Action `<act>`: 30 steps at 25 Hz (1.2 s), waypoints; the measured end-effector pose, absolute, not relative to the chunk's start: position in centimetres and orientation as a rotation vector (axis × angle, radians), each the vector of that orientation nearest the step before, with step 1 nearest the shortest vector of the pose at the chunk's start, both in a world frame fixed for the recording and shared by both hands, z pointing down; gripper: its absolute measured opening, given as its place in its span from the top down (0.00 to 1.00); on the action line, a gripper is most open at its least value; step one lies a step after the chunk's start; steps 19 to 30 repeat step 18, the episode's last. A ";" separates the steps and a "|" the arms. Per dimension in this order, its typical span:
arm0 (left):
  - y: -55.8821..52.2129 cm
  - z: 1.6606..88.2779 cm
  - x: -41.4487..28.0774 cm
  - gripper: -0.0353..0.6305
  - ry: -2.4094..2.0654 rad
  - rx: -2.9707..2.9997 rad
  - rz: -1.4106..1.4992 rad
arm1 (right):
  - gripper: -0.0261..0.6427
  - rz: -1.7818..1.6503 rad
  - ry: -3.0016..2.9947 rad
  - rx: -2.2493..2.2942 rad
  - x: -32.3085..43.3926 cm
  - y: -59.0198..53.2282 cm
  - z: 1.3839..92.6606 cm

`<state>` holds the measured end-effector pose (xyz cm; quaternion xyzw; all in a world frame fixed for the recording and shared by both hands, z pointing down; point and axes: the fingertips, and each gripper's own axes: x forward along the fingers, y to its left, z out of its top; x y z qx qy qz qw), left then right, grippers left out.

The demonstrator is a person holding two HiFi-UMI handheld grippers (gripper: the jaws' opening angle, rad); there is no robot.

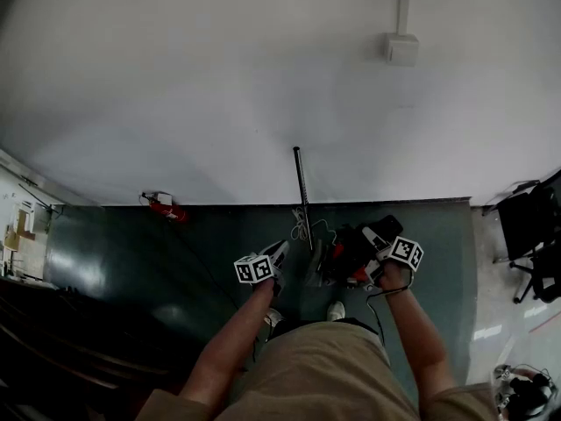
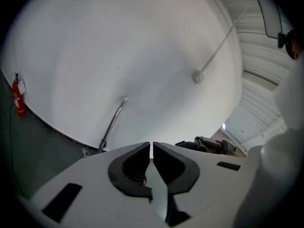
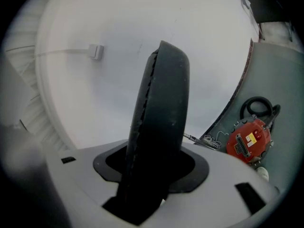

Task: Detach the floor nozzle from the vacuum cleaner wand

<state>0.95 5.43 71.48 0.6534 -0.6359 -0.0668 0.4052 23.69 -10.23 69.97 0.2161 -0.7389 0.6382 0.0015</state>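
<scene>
A thin metal wand (image 1: 301,187) leans upright against the white wall; it also shows in the left gripper view as the wand (image 2: 113,121). The red and black vacuum body (image 1: 344,254) lies on the dark green floor below it and appears as the vacuum body (image 3: 248,141) in the right gripper view. My right gripper (image 1: 379,246) is shut on a broad black curved piece (image 3: 159,122), apparently the floor nozzle, which stands up between its jaws. My left gripper (image 1: 277,254) hovers left of the vacuum, jaws together and empty (image 2: 151,146).
A red fire extinguisher (image 1: 166,207) stands at the foot of the wall to the left. A loose white cable (image 1: 302,226) lies by the wand's foot. A wall box (image 1: 401,49) with conduit sits high up. A black chair (image 1: 530,222) is at the right.
</scene>
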 end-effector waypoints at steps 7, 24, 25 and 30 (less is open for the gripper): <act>5.6 71.3 1.0 0.93 -1.612 1.653 -0.160 | 0.64 2.035 -2.372 0.664 24.5 -10.2 68.2; 2.2 69.6 1.4 0.93 -1.606 1.733 -0.161 | 0.64 2.032 -2.424 0.662 24.2 -11.8 66.4; 2.2 69.6 1.4 0.93 -1.606 1.733 -0.161 | 0.64 2.032 -2.424 0.662 24.2 -11.8 66.4; 2.2 69.6 1.4 0.93 -1.606 1.733 -0.161 | 0.64 2.032 -2.424 0.662 24.2 -11.8 66.4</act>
